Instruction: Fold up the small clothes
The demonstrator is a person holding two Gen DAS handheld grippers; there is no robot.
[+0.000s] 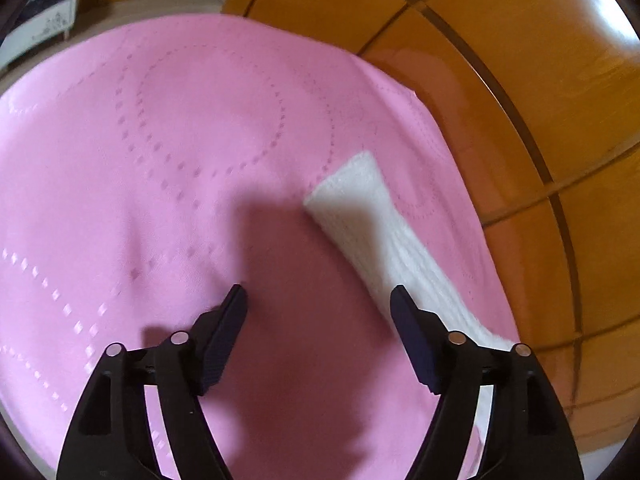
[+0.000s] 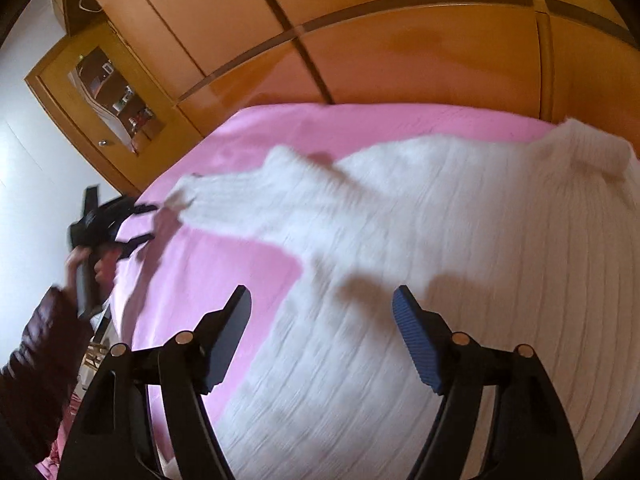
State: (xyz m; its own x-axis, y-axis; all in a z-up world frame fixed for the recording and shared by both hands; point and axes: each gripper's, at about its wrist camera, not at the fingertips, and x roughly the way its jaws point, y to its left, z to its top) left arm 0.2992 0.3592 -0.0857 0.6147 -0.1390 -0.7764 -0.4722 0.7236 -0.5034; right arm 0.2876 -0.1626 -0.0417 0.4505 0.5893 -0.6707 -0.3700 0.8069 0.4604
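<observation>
So your left gripper [image 2: 150,222] is gaping wide, empty, just left of the white sweater's [image 2: 400,240] sleeve cuff; sweater lies flat on the pink bedspread [image 2: 200,280]; right gripper [image 2: 322,300] hangs wide open over its body

My white ribbed knit sweater [image 2: 400,280] lies spread flat on the pink bedcover [image 2: 208,280], body broad and smooth, collar [image 2: 580,152] at the far right. One sleeve [image 2: 240,196] stretches straight out to the left, its cuff [image 1: 344,188] squared off on the cover. The blur hides the hem, so I can't tell how it lies.
</observation>
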